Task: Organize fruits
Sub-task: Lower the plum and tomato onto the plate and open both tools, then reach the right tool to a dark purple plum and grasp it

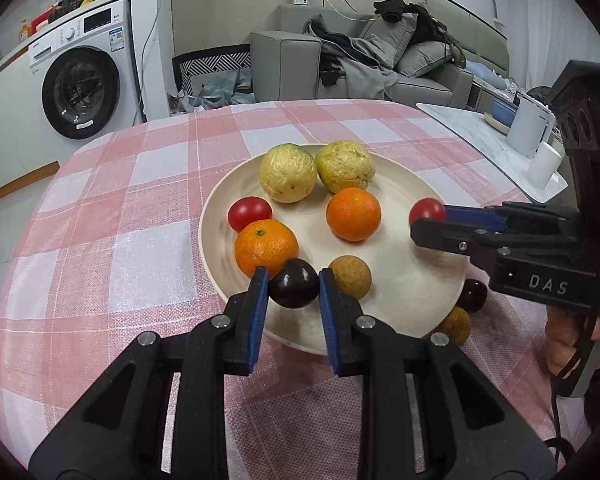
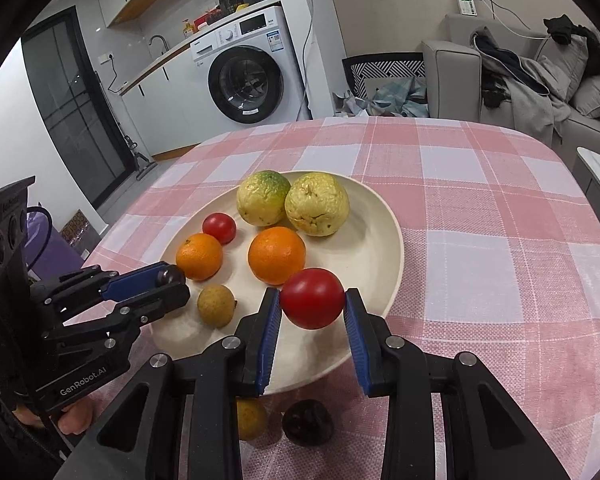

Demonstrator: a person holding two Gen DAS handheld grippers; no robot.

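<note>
A cream plate (image 1: 400,280) (image 2: 364,240) on the pink checked tablecloth holds two yellow-green guavas (image 1: 287,173), two oranges (image 1: 353,214), a red tomato (image 1: 249,213) and a brown longan (image 1: 350,276). My left gripper (image 1: 294,284) (image 2: 172,280) is shut on a dark purple plum (image 1: 294,283) over the plate's near rim. My right gripper (image 2: 312,300) (image 1: 428,216) is shut on a second red tomato (image 2: 312,298) (image 1: 427,210) over the plate's right side.
A dark plum (image 2: 308,422) (image 1: 472,295) and a longan (image 2: 250,418) (image 1: 456,325) lie on the cloth beside the plate's near edge. A washing machine (image 1: 84,88), a grey sofa (image 1: 380,60) and a side table with a white kettle (image 1: 530,128) stand beyond the table.
</note>
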